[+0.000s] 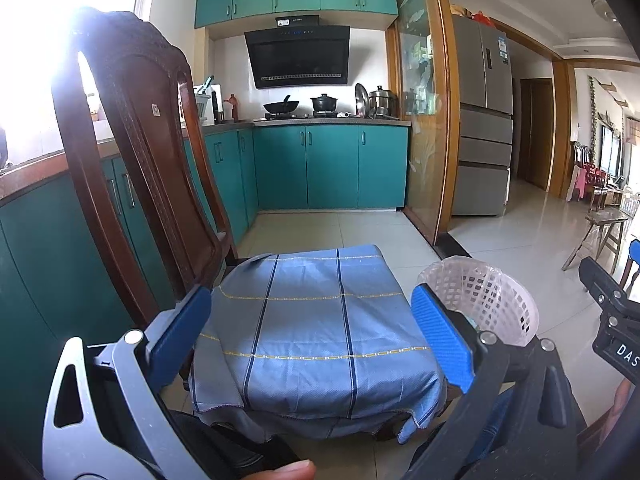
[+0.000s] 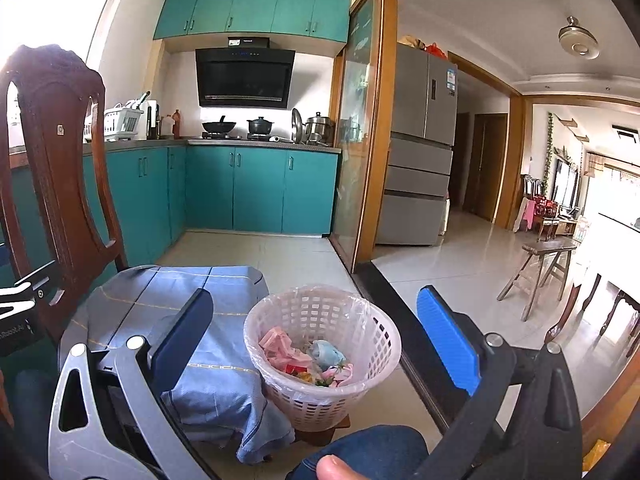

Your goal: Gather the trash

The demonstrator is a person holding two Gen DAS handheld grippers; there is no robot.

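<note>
A white lattice waste basket with a clear liner stands on a low wooden stand beside a chair seat covered by a blue striped cloth. Crumpled trash, pink, blue and mixed scraps, lies inside it. In the left wrist view the basket shows to the right of the cloth. My left gripper is open and empty above the cloth. My right gripper is open and empty, with the basket between its fingers. No trash shows on the cloth.
A dark wooden chair back rises at the left. Teal kitchen cabinets and a stove stand behind. A glass sliding door frame and its floor track run to the right of the basket. A wooden stool stands in the hall.
</note>
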